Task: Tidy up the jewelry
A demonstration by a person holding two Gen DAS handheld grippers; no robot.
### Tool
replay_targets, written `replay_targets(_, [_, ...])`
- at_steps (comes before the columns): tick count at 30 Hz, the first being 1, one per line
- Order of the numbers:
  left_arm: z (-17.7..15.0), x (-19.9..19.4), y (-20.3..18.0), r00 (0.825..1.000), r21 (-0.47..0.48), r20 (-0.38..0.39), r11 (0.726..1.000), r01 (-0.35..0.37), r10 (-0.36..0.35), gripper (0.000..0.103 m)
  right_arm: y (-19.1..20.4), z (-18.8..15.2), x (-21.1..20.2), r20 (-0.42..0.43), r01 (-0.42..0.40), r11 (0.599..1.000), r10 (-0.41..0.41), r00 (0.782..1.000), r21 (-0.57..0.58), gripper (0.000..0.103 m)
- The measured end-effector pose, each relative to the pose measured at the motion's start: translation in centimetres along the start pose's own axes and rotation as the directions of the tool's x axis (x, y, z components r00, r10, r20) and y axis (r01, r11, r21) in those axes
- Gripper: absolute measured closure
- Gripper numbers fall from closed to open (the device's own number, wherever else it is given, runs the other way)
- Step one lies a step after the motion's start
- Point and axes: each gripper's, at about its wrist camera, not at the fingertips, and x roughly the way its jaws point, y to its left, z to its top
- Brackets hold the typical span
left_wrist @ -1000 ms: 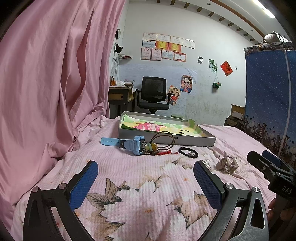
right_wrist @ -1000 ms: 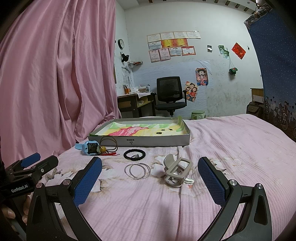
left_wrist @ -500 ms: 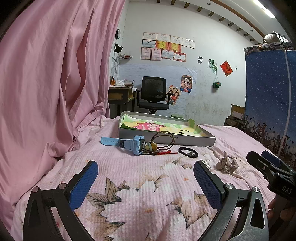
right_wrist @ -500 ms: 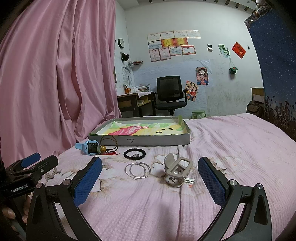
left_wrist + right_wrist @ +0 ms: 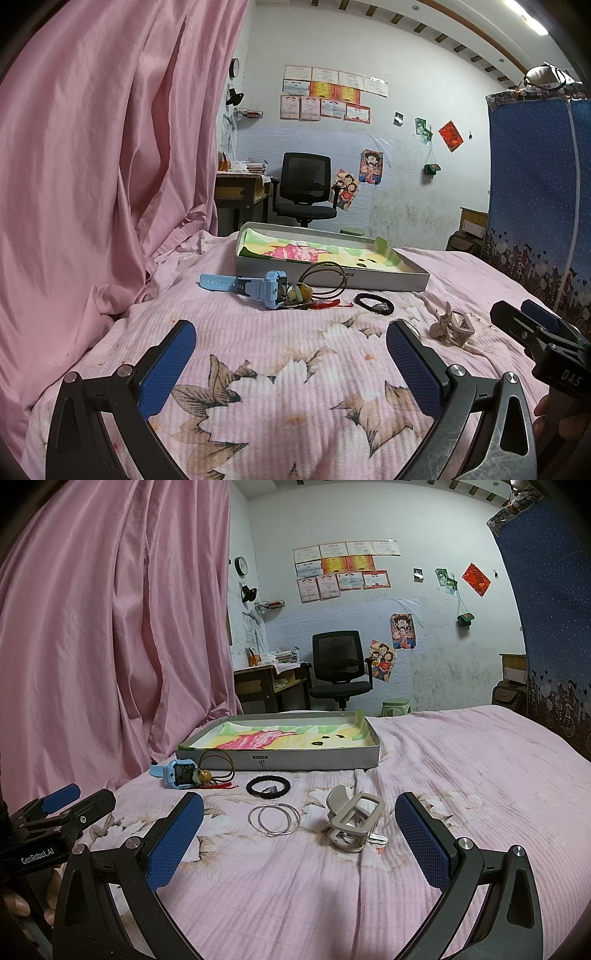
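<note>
Pale wall (image 5: 424, 524) bearing rows of certificates (image 5: 343, 570), a round clock (image 5: 241, 565) and posters. Black office chair (image 5: 340, 668) beside a wooden desk (image 5: 271, 683); pink curtain (image 5: 110, 627) at left; blue patterned fabric (image 5: 539, 177) at right; ceiling strip light (image 5: 524, 16)

Indoor light, moderate and even. Bright ceiling strip lights (image 5: 524, 16) glare at upper right of the left wrist view. White back wall (image 5: 424, 524) well lit; pink hanging curtain (image 5: 92, 166) shows soft fold shadows. Pink floral bedspread (image 5: 369, 878) carries only faint shadows. Strong fisheye bending, dark vignette at corners. Focus sharp at centre, softer toward rims.
</note>
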Motion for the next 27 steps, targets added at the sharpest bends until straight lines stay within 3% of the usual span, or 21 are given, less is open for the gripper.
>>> replay_targets(21, [-0.03,-0.01,-0.05,1.0,0.001,0.002,1.0,0.001,-0.001,0.0,-0.05,0.04,0.07,-0.002,-0.002,1.0,0.002,1.0,0.004,0.001])
replay_targets(27, [0.15,-0.06,-0.14,1.0,-0.009,-0.001,1.0,-0.008,0.008,0.0,0.01,-0.08,0.52,-0.04,-0.008,1.0,0.009,0.999,0.025,0.001])
